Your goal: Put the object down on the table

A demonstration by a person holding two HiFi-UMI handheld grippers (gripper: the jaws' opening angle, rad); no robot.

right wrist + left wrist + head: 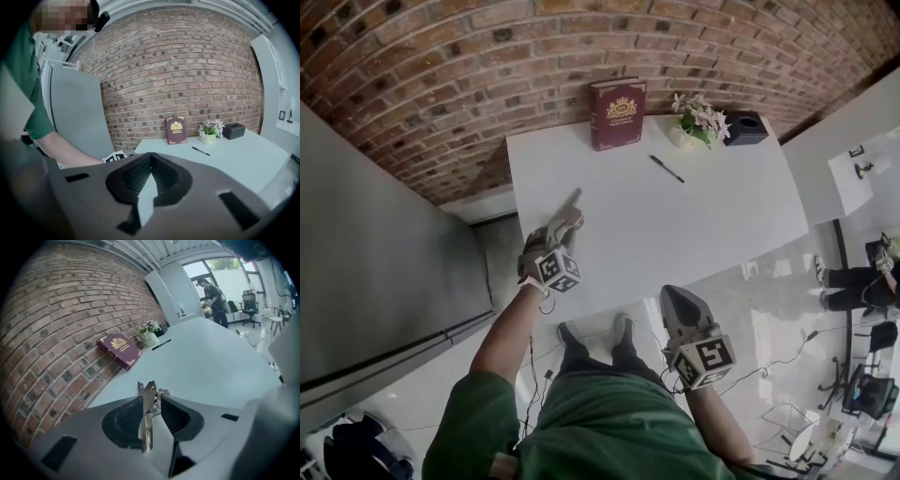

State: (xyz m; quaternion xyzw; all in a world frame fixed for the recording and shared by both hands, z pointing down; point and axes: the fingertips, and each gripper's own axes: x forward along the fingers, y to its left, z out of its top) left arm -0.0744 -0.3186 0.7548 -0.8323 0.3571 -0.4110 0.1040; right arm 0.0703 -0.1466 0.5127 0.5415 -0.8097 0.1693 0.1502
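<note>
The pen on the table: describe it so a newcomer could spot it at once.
Start at the white table by the brick wall. Along its wall edge stand a maroon book, a small flower pot and a black box. The pen lies just in front of them, between book and pot. It is the only thin, dark thing lying flat.

A white table (675, 234) stands with its far edge against a brick wall (469, 66). Four things rest on it, all toward the back. A maroon book (618, 113) with gold print stands upright against the wall. To its right sits a small white pot of pale flowers (698, 122), and just beside that, at the far right corner, a black box (746, 127). A black pen (667, 169) lies flat in front of the pot, apart from it. The rest of the tabletop is bare white.
</note>
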